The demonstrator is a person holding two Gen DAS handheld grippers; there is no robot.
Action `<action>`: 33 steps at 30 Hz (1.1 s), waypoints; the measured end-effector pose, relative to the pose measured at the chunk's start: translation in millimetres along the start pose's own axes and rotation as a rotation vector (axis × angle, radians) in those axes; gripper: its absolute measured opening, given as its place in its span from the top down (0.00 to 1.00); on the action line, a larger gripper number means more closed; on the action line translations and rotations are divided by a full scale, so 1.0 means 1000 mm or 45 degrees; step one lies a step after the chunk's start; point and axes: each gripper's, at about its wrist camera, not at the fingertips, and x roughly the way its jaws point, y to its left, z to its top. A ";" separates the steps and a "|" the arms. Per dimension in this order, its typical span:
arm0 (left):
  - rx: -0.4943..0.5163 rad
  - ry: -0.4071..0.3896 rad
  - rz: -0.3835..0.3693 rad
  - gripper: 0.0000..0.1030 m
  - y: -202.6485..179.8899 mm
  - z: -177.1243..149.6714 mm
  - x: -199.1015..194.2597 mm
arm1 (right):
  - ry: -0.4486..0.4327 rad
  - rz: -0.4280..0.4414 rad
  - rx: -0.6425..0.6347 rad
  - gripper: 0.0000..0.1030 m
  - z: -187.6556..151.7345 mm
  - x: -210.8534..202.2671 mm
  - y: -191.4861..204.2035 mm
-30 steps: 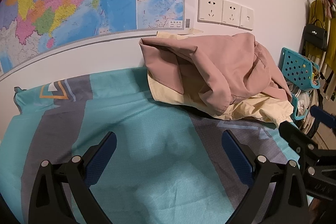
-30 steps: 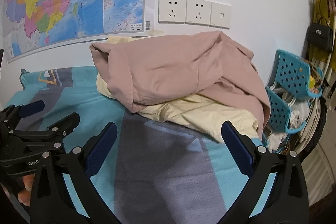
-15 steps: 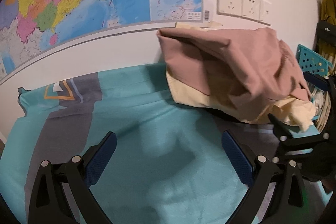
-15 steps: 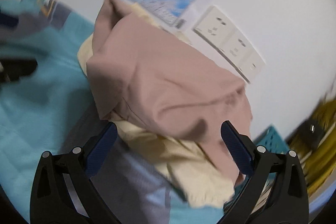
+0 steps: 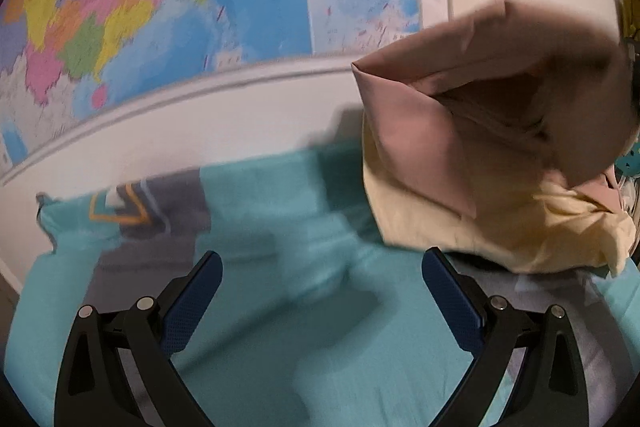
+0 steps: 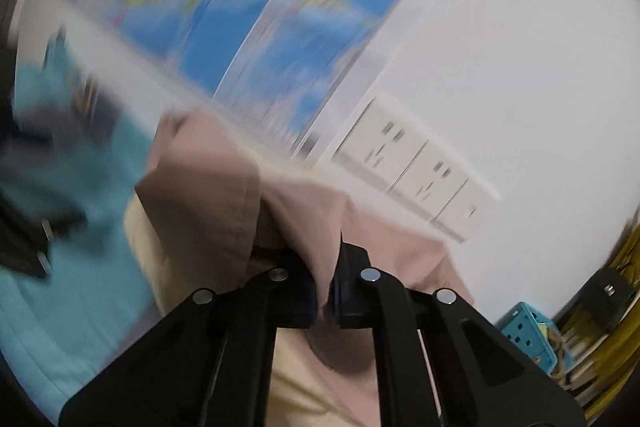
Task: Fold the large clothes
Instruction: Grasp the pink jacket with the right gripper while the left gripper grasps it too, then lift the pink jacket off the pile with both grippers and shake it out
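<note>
The right gripper (image 6: 326, 291) has just closed, pinching a fold of the pink garment (image 6: 208, 203). The left gripper (image 5: 320, 291) hangs wide open and empty above the teal bedsheet (image 5: 280, 327).

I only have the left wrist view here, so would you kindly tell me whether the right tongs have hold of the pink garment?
Observer: Yes. In the right wrist view the right tongs have just closed and are shut on a fold of the pink garment.
Operator: Thank you. Is the cream garment caught too?
Observer: It seems not; the cream garment lies under the pink one, outside the pads.
Operator: What is to the right of the pile?
Observer: A teal perforated basket sits there.
</note>
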 end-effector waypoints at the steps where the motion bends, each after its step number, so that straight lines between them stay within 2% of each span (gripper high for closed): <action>1: 0.011 -0.019 -0.006 0.06 0.000 0.004 0.001 | -0.023 0.000 0.026 0.95 0.011 -0.004 -0.011; 3: 0.027 -0.051 -0.033 0.06 -0.001 0.012 0.002 | -0.061 0.009 0.093 0.95 0.032 -0.012 -0.034; 6: 0.037 -0.116 -0.130 0.06 -0.003 0.024 0.000 | -0.109 0.026 0.165 0.96 0.054 -0.017 -0.060; 10: 0.116 -0.239 -0.363 0.06 -0.014 0.035 -0.006 | -0.134 0.049 0.229 0.96 0.074 -0.020 -0.089; 15: 0.179 -0.329 -0.537 0.06 -0.034 0.041 0.003 | -0.177 0.084 0.338 0.96 0.082 -0.025 -0.119; 18: 0.214 -0.337 -0.607 0.06 -0.052 0.044 0.007 | -0.187 0.080 0.357 0.96 0.082 -0.028 -0.127; 21: 0.277 -0.379 -0.629 0.06 -0.075 0.048 0.013 | -0.187 0.095 0.381 0.96 0.080 -0.029 -0.133; 24: 0.333 -0.329 -0.613 0.06 -0.097 0.058 0.037 | -0.188 0.096 0.389 0.96 0.079 -0.032 -0.136; 25: 0.324 -0.282 -0.616 0.14 -0.101 0.065 0.047 | -0.189 0.096 0.403 0.96 0.079 -0.034 -0.138; 26: 0.295 -0.243 -0.627 0.29 -0.100 0.069 0.056 | -0.187 0.090 0.404 0.96 0.079 -0.034 -0.139; 27: 0.264 -0.214 -0.684 0.77 -0.098 0.077 0.060 | -0.188 0.077 0.402 0.96 0.080 -0.038 -0.141; 28: 0.257 -0.198 -0.725 0.90 -0.097 0.083 0.060 | -0.190 0.070 0.404 0.96 0.080 -0.043 -0.145; 30: 0.246 -0.223 -0.735 0.93 -0.097 0.092 0.049 | -0.205 0.043 0.403 0.96 0.082 -0.053 -0.151; 33: 0.202 -0.337 -0.775 0.94 -0.092 0.111 0.011 | -0.259 0.015 0.437 0.96 0.091 -0.078 -0.167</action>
